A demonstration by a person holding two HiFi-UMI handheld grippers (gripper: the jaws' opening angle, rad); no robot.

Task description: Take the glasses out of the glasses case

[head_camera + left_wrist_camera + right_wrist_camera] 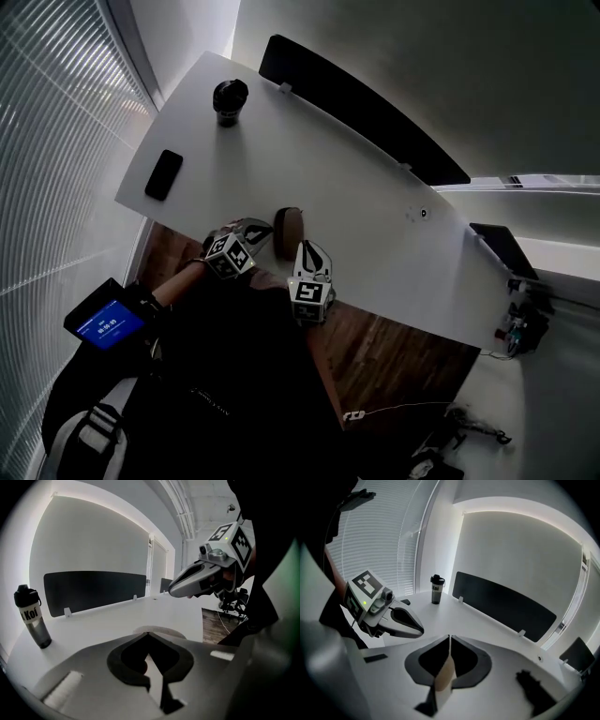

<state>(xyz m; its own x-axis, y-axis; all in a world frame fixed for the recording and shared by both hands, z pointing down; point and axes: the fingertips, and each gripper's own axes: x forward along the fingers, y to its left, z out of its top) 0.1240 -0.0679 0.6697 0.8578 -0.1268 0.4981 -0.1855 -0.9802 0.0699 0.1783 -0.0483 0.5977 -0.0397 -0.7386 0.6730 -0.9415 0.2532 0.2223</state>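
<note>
The brown glasses case [288, 232] lies closed near the front edge of the white table [356, 187]. My left gripper [259, 228] sits just left of it, jaws shut and empty. My right gripper [310, 249] is just right of it, also shut with nothing held. In the left gripper view the shut tips [148, 633] point at the case [169, 632], whose top shows just beyond them. In the right gripper view the tips [449, 637] meet, and the case [444, 677] shows brown through the gap below them. No glasses are visible.
A black phone [164, 174] lies at the table's left. A dark bottle [230, 101] stands at the far left corner. A black divider panel [366, 108] runs along the far edge. Wooden floor [394, 352] lies below the near edge.
</note>
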